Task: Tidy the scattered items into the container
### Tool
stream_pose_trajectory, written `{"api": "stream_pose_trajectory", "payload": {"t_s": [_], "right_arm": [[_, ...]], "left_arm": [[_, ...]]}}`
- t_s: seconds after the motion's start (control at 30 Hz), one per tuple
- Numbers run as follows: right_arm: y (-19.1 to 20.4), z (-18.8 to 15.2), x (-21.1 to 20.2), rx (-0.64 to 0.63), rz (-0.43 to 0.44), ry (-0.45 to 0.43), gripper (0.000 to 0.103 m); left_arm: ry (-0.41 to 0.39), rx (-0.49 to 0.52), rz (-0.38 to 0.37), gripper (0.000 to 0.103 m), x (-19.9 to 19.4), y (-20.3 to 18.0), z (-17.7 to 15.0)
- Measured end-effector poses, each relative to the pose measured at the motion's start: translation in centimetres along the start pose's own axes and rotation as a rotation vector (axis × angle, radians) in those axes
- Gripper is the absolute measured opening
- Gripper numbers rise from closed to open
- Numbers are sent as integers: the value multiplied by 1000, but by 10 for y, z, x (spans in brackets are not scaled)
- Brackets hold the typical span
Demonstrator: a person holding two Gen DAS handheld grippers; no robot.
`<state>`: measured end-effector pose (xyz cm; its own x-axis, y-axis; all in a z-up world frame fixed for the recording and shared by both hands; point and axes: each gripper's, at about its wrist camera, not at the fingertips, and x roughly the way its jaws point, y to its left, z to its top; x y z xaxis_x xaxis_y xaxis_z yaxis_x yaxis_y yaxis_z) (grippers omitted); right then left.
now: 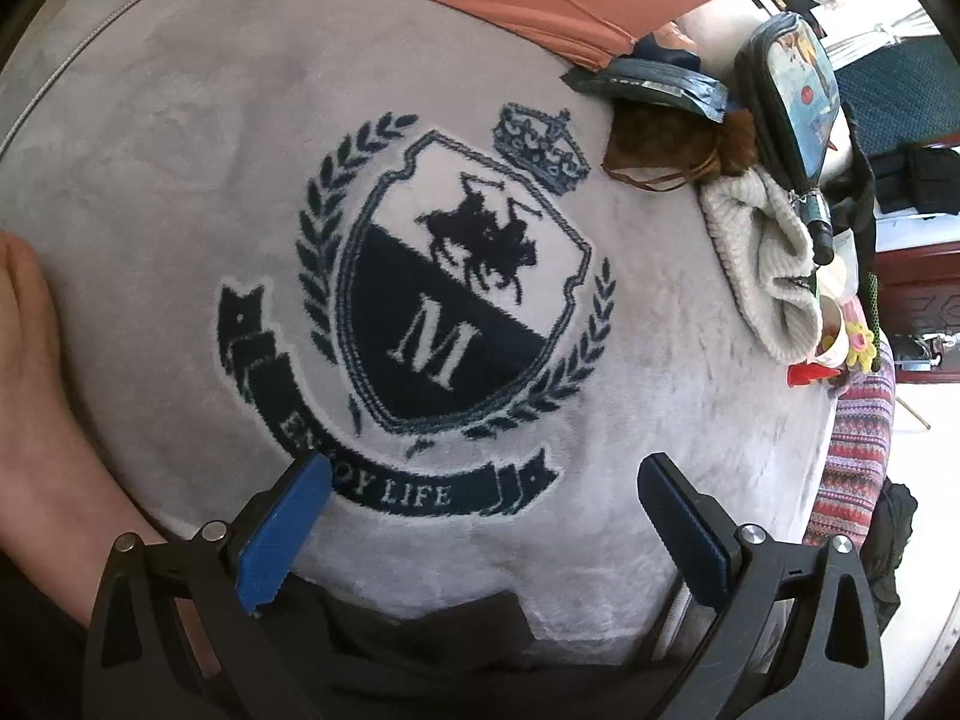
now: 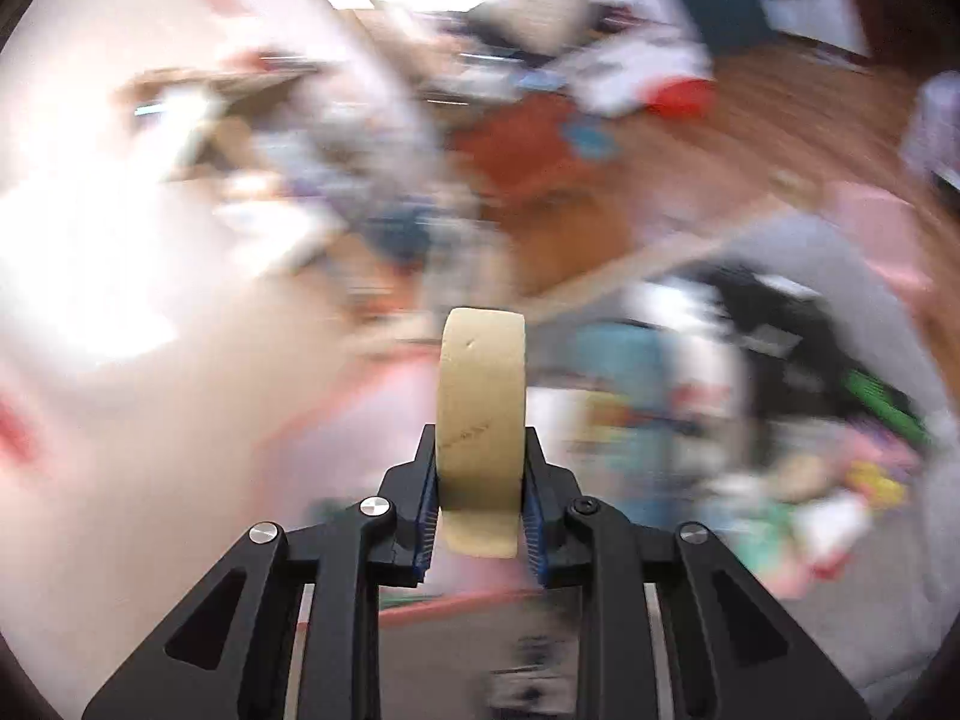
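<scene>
Right gripper point(image 2: 480, 480) was clamped on a roll of masking tape point(image 2: 482, 420), held edge-on and upright between the jaws; background heavily motion-blurred. Left gripper point(image 1: 483, 516) was spread wide, holding nothing, pointed at a grey crested cushion point(image 1: 420, 276). A knit hat point(image 1: 762, 252) lay at the cushion's far edge.

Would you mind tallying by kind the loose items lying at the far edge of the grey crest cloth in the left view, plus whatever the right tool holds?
Knitted cream hat: 1
Brown drawstring pouch: 1
Dark zip case with a picture: 1
Dark foil packet: 1
Roll of beige tape, in the right tool: 1
Total: 5
The small colourful bits beyond the hat are too unclear to count.
</scene>
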<state>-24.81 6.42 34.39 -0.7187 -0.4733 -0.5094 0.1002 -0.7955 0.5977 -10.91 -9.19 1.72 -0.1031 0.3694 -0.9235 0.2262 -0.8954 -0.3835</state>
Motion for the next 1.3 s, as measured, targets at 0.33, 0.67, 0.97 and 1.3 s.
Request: {"api": "stream_pose_trajectory", "payload": {"t_s": [0.33,0.67,0.97,1.3], "right_arm": [[150,-18,-39,-171,141,-133,88],[-118,-57,-122,362,-146,-267,89],[-359,-210,-128,1099,-151,-210,82],[-368,-180,-106,1069,38,-192,84]], "left_arm": [[23,2,-38,102,-12,26,9],[-47,59,-4,102,-12,1,-6],[-443,396,216,103,-70,-91,-4],[-462,583,390,103,-9,-245,111]]}}
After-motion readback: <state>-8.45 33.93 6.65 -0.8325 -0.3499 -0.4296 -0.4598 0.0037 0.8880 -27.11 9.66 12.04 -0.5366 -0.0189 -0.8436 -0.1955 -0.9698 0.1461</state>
